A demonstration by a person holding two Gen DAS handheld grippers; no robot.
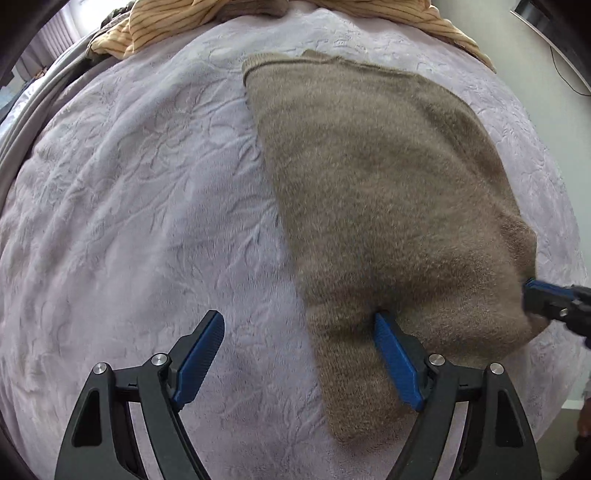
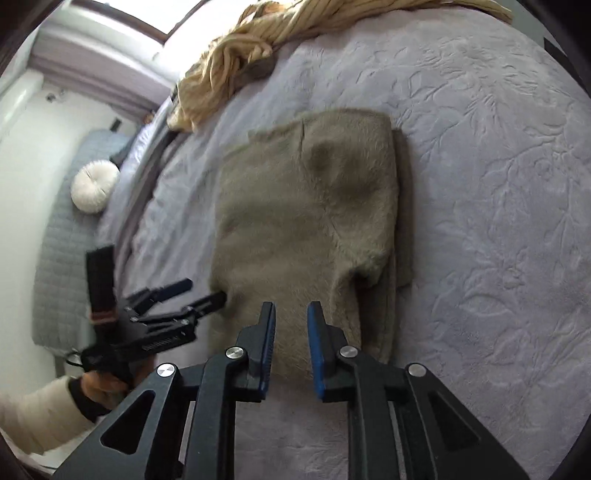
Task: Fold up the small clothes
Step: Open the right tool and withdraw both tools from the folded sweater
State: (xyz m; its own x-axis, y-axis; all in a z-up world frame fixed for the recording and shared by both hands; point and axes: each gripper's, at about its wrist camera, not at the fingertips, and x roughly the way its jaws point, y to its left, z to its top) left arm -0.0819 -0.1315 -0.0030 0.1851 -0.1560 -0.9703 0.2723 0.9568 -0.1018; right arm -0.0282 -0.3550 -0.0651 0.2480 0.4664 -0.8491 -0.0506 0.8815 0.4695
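A fuzzy brown knit garment [image 1: 388,206] lies folded lengthwise on a lilac embossed bedspread [image 1: 129,221]; it also shows in the right wrist view [image 2: 306,221]. My left gripper [image 1: 299,325] is open wide at the garment's near left corner, its right finger [image 1: 397,365] resting on the cloth. The left gripper shows in the right wrist view [image 2: 205,291], open at the garment's left edge. My right gripper [image 2: 291,314] is open with a narrow gap, above the garment's near edge. It shows in the left wrist view [image 1: 535,295] at the garment's right edge.
A striped yellow garment [image 1: 166,26] lies bunched at the far end of the bed, also in the right wrist view [image 2: 236,62]. A round white cushion [image 2: 94,186] sits on a grey quilted surface [image 2: 55,258] left of the bed. A white wall [image 1: 546,122] is to the right.
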